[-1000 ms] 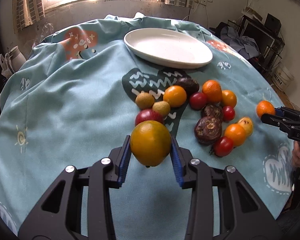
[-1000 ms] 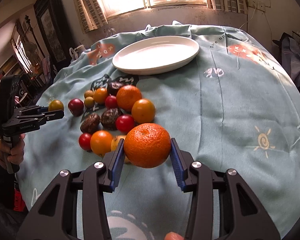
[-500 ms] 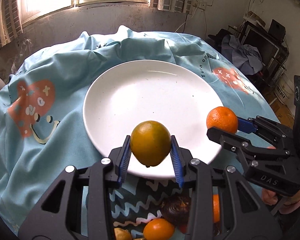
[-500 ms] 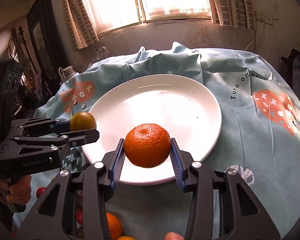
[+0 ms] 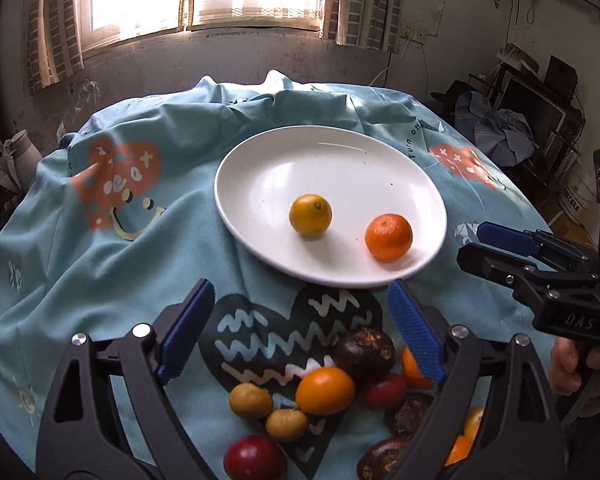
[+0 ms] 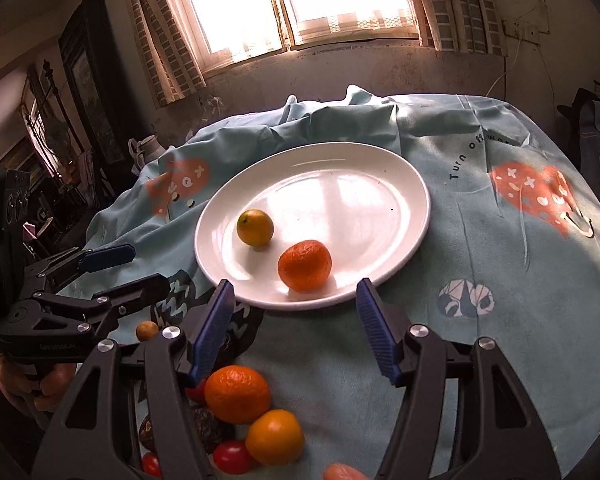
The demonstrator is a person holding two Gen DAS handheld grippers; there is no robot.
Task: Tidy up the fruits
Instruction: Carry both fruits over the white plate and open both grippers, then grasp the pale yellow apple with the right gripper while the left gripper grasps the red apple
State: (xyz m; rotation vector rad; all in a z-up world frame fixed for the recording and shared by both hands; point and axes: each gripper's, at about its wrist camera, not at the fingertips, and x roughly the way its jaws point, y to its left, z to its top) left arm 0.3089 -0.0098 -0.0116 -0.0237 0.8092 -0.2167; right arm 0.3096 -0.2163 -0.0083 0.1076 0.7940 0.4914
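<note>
A white plate (image 5: pixel 260 168) (image 6: pixel 380 168) lies on the blue cloth. On it sit a yellow-green citrus (image 5: pixel 310 214) (image 6: pixel 255 227) and an orange mandarin (image 5: pixel 388 237) (image 6: pixel 304 265). My left gripper (image 5: pixel 300 336) is open and empty, just short of the plate's near rim; it also shows in the right wrist view (image 6: pixel 136 268). My right gripper (image 6: pixel 294 330) is open and empty near the plate's rim; it also shows in the left wrist view (image 5: pixel 488 244). A pile of loose fruit (image 5: pixel 326 390) (image 6: pixel 238 394) lies below both grippers.
The pile holds orange citrus, red cherry tomatoes (image 6: pixel 232 456), dark brown fruits (image 5: pixel 363 353) and small tan fruits (image 5: pixel 250 400). The blue tablecloth (image 5: pixel 100 260) is bunched in folds behind the plate. A wall with windows stands beyond the table; clutter fills the room's right side.
Both grippers opened and let their fruits go onto the plate, then drew back toward the pile. The yellow-green citrus and the mandarin now rest on the plate.
</note>
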